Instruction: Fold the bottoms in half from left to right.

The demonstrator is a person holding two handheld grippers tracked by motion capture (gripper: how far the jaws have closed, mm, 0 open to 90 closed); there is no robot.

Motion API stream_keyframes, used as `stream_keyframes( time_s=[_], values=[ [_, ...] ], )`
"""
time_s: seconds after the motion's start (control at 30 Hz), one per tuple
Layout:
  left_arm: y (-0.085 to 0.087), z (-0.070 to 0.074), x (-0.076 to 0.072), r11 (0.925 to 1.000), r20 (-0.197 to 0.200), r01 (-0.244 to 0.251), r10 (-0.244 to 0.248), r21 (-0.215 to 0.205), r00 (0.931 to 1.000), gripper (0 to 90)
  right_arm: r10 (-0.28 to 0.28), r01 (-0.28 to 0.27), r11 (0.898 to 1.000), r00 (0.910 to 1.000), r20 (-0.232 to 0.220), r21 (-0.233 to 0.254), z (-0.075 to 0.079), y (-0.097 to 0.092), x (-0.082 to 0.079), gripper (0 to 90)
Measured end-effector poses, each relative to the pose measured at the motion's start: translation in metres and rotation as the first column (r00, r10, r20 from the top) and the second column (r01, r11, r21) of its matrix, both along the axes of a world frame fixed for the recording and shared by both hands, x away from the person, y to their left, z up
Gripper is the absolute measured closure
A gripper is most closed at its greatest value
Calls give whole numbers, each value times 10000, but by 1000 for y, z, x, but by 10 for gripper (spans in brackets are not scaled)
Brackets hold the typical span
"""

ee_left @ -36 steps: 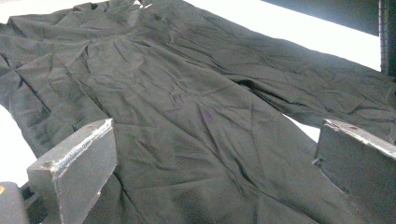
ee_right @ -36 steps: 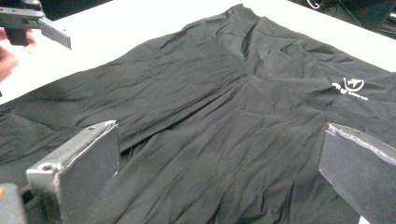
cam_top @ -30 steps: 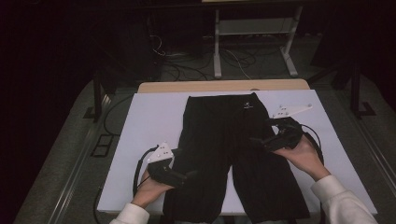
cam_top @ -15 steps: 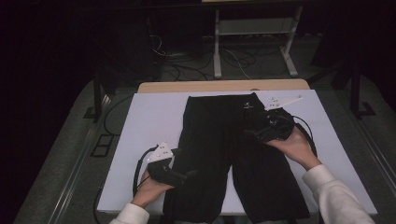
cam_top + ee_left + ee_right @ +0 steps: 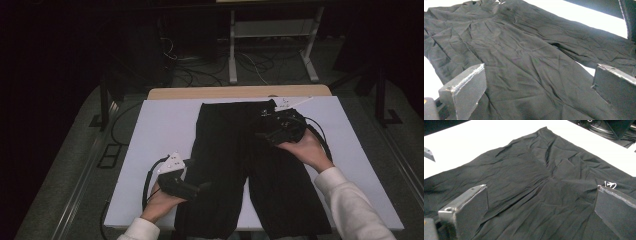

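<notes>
I see the black shorts (image 5: 250, 165) lying flat on the white worktop (image 5: 150, 130), waistband at its far edge, both legs toward me. My right tool (image 5: 264, 129) hovers over the shorts' waistband corner, near a small white logo (image 5: 610, 184), jaws spread wide with nothing between them. My left tool (image 5: 204, 187) sits at the outer edge of the shorts' left leg, jaws also wide, empty.

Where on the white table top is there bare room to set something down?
Bare white lies left of the black shorts, above the left hand-held gripper, and right of them beyond the right hand-held gripper. The middle is covered by cloth.
</notes>
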State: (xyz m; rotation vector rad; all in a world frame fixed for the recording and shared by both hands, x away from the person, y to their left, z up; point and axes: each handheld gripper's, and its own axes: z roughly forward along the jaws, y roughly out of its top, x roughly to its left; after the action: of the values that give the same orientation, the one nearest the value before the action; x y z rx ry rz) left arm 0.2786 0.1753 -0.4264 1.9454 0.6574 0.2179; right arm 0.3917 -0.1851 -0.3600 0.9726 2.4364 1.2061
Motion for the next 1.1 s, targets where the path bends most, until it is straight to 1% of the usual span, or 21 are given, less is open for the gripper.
stream_keyframes(
  time_s=[0.27, 0.57, 0.77, 0.93, 1.03, 1.1],
  values=[
    [0, 0, 0, 10000, 0, 8, -8, -31, 10000, 0, -82, 82, 9999, 10000, -29, -61, 1, 12, 13, 0],
    [1, 0, 1, 10000, -38, 15, -15, -88, 10000, 0, -90, 92, 9999, 9998, 178, -85, 10, 26, 28, 0],
    [2, 0, 1, 9998, -48, 19, -20, -181, 10000, 0, -43, 47, 9998, 9998, 177, -216, 13, 36, 38, 0],
    [3, 0, 3, 9998, -49, 28, -29, -179, 10000, 0, -23, 29, 9993, 9998, 178, -364, 12, 45, 46, 0],
    [6, -1, 5, 9998, -142, -54, 52, -175, 9999, 0, -74, 79, 9989, 9999, 107, -455, 10, 51, 50, 0],
    [7, -1, 5, 9997, -112, -85, 82, -248, 9999, 0, -62, 67, 9988, 9999, 105, -479, 8, 55, 54, 0]
  ],
)
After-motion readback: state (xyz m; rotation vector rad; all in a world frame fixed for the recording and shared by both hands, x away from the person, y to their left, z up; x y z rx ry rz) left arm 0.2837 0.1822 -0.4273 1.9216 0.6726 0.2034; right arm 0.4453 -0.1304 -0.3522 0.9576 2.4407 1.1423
